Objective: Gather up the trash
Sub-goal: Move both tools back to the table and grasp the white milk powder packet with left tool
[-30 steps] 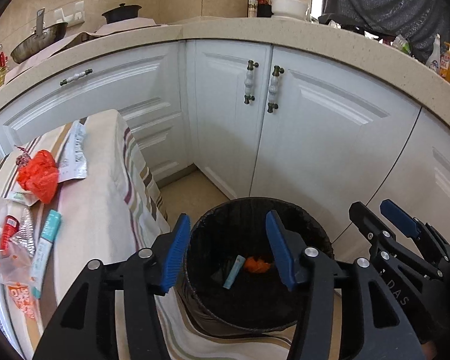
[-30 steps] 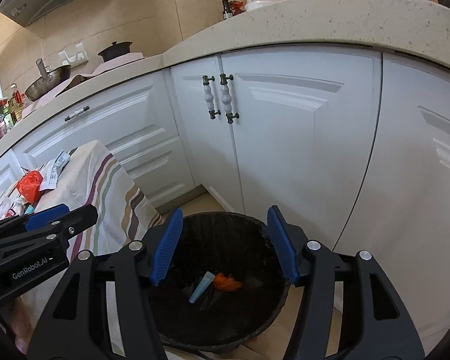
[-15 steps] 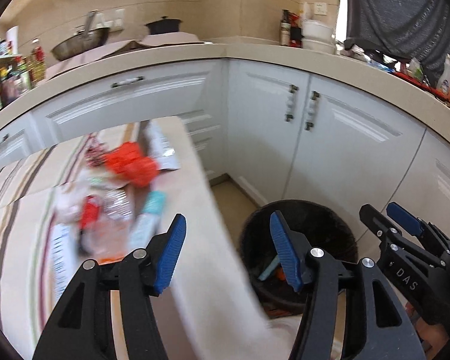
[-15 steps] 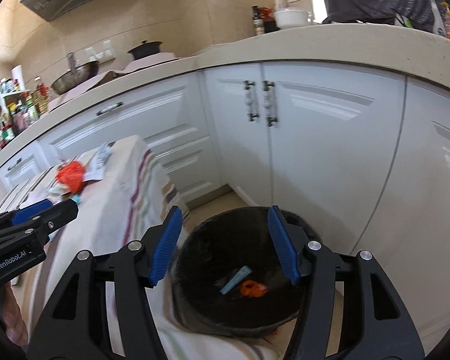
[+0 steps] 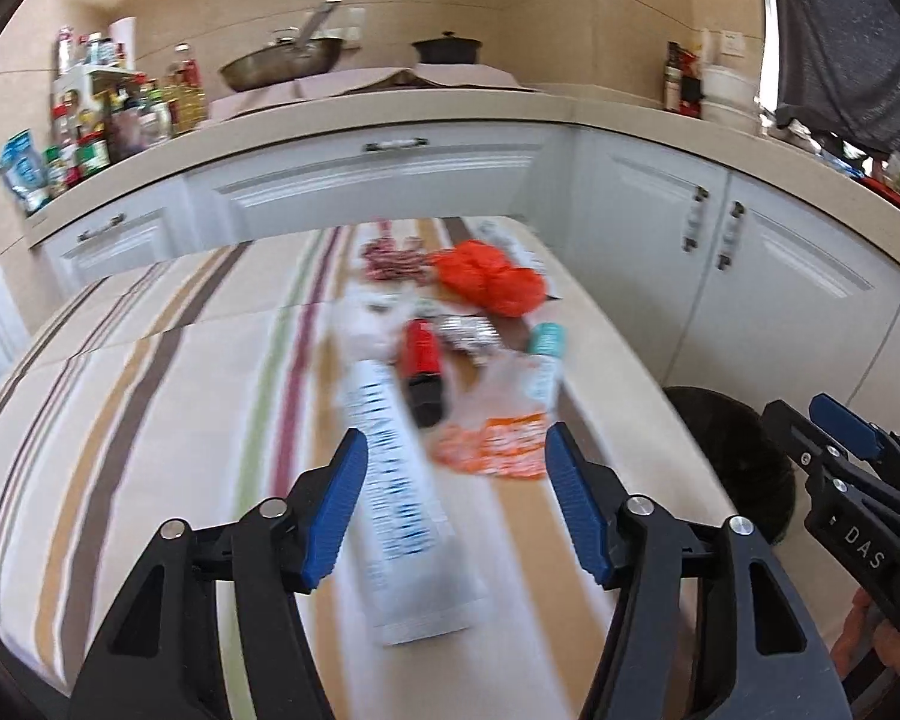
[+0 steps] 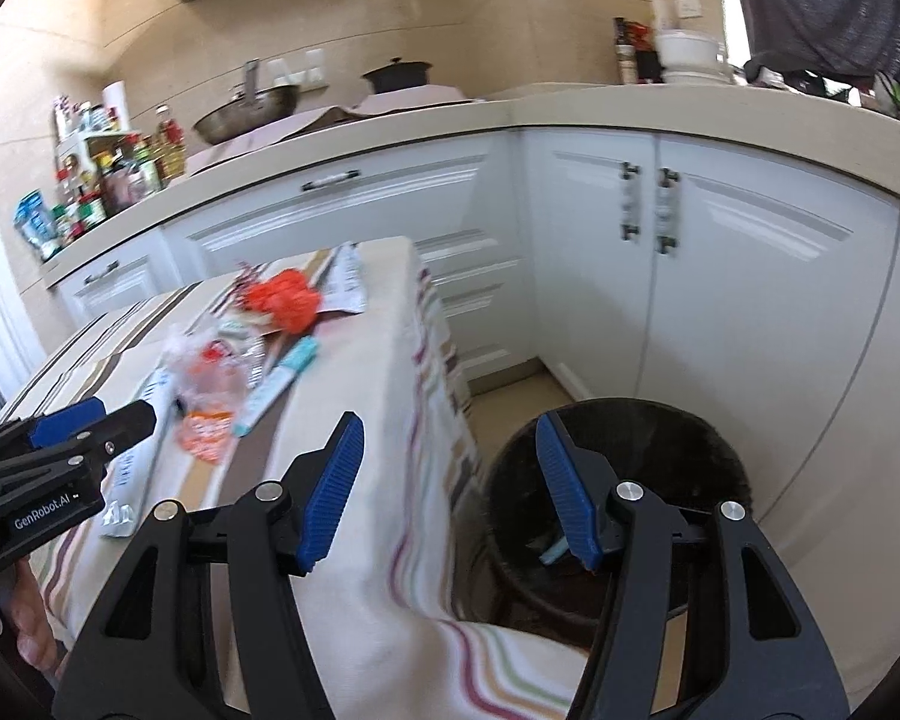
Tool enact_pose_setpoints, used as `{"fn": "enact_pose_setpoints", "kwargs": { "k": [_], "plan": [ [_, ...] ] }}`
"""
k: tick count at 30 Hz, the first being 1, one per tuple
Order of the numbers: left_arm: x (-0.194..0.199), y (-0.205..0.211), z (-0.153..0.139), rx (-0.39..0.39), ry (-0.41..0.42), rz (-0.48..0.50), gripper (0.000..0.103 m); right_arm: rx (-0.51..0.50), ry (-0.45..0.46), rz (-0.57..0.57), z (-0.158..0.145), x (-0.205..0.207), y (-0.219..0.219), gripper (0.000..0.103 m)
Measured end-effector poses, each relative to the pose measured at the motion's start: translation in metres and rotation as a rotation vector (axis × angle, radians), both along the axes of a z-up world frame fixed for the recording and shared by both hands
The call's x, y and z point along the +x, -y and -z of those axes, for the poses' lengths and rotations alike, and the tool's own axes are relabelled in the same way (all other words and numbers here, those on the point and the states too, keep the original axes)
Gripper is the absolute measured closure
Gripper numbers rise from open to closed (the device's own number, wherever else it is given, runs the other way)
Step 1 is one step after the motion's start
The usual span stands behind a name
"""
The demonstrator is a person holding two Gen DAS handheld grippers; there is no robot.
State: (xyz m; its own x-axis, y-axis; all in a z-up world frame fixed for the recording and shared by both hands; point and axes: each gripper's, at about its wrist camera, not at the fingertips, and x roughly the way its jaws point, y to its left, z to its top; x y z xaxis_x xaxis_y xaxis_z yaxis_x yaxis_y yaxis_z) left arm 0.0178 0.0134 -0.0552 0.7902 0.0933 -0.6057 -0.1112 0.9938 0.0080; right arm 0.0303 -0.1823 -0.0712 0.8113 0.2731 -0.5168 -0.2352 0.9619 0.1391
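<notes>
Trash lies in a heap on the striped tablecloth (image 5: 150, 420): a white wrapper with blue print (image 5: 402, 516), an orange-printed plastic bag (image 5: 498, 444), a red tube (image 5: 421, 360), a teal tube (image 5: 545, 360) and a crumpled orange bag (image 5: 492, 279). My left gripper (image 5: 456, 498) is open and empty above the white wrapper. My right gripper (image 6: 450, 480) is open and empty over the table edge beside the black trash bin (image 6: 660, 438). The bin holds a teal item (image 6: 555, 552). The heap also shows in the right wrist view (image 6: 222, 378).
White cabinets (image 6: 720, 300) curve around behind the table and bin. The counter (image 5: 390, 114) carries a wok, a pot and bottles. The tablecloth hangs down next to the bin. The bin (image 5: 732, 456) sits on the floor right of the table.
Both grippers have swung left from over the bin. The left one now faces the trash heap on the table; the right one faces the table edge and bin.
</notes>
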Motion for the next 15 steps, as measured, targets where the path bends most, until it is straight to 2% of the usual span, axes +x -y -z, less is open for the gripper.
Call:
{"fn": "enact_pose_setpoints", "kwargs": {
  "k": [8,15],
  "plan": [
    [-0.012,-0.028,0.012,-0.015,-0.028,-0.064,0.041,-0.012,-0.006,-0.061,0.004,-0.009,-0.029,0.045],
    [-0.017,-0.031,0.019,-0.043,-0.035,-0.063,0.033,-0.014,-0.018,-0.069,0.007,-0.011,-0.033,0.044]
  ]
}}
